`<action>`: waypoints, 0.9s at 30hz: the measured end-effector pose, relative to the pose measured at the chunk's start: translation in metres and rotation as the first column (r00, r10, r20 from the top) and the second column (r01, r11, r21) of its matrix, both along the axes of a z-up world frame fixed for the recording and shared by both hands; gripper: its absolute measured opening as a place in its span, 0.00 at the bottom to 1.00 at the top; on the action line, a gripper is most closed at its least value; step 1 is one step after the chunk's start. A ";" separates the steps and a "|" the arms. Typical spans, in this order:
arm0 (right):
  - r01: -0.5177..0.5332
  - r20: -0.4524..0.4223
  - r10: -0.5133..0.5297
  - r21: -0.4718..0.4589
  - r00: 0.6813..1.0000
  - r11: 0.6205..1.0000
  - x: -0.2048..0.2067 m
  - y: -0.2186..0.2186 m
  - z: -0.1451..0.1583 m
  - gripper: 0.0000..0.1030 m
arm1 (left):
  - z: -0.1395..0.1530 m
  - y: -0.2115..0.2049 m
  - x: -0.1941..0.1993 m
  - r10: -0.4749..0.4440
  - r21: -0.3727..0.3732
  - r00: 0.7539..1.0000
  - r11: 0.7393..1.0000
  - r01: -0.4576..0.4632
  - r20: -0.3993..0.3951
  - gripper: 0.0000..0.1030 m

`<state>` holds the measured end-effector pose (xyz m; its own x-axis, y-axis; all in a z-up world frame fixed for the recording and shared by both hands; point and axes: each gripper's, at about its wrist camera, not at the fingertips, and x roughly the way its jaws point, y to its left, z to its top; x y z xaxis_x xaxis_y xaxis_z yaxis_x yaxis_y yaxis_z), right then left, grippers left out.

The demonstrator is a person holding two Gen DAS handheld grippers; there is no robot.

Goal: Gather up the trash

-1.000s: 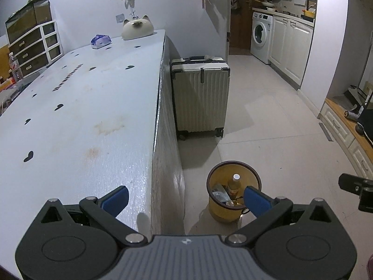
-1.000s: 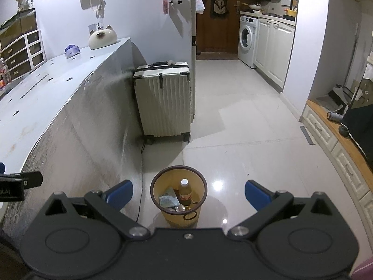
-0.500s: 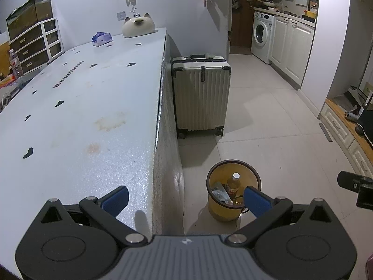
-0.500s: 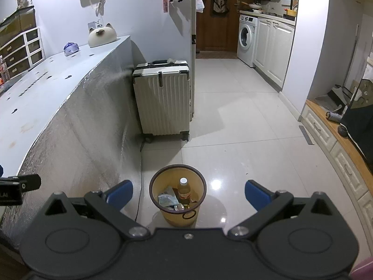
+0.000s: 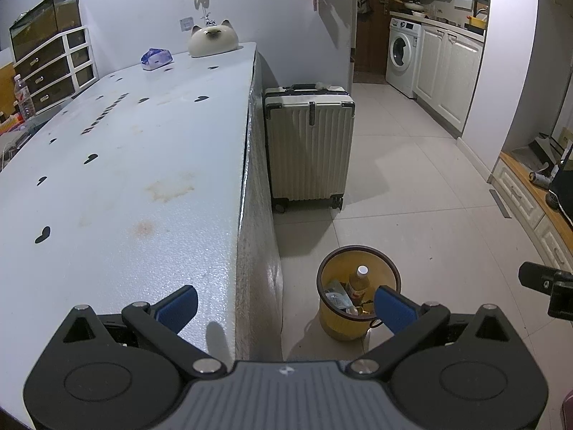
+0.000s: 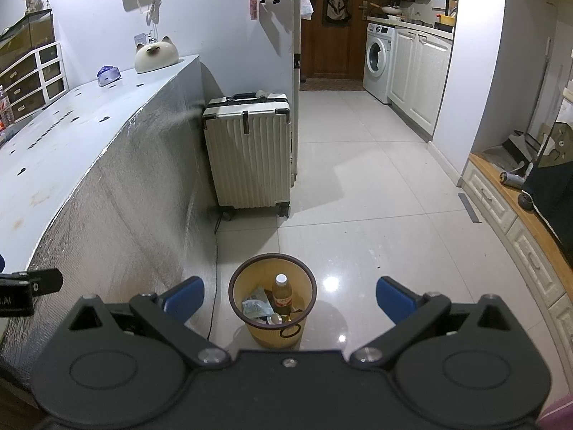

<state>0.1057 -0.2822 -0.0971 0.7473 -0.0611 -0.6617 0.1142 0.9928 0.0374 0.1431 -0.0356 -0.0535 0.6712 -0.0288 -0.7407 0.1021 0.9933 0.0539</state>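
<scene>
A yellow trash bin stands on the tiled floor beside the table's end; it also shows in the right wrist view. Inside it are a plastic bottle with a white cap and crumpled wrappers. My left gripper is open and empty, held over the table's near right edge. My right gripper is open and empty, held above the bin. Part of the right gripper shows at the right edge of the left wrist view.
A long white table with dark marks and stains fills the left. A cat-shaped ornament and a blue packet sit at its far end. A white suitcase stands against the table's side. Cabinets and a washing machine lie beyond.
Both views have shifted slightly; the bin and suitcase sit a little higher in frame. Both grippers stay open and empty.
</scene>
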 end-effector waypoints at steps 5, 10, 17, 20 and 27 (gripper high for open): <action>0.001 0.000 -0.001 0.001 1.000 1.000 0.000 0.000 0.000 1.00 | 0.000 0.000 0.000 0.001 0.000 1.000 1.000 -0.001 0.001 1.00; 0.002 0.001 -0.002 -0.001 1.000 1.000 0.000 0.000 0.000 1.00 | 0.000 0.000 0.000 0.001 0.000 1.000 1.000 -0.001 0.000 1.00; 0.004 0.003 -0.004 -0.002 1.000 1.000 -0.003 0.002 0.001 1.00 | 0.000 -0.001 -0.003 0.002 0.000 1.000 1.000 -0.002 0.002 1.00; 0.005 0.004 -0.005 -0.004 1.000 1.000 -0.003 0.001 0.002 1.00 | 0.001 0.000 -0.003 0.003 -0.001 1.000 1.000 -0.003 0.004 1.00; 0.005 0.004 -0.005 -0.003 1.000 1.000 -0.003 0.002 0.002 1.00 | 0.001 -0.001 -0.004 0.005 -0.001 1.000 1.000 -0.005 0.005 1.00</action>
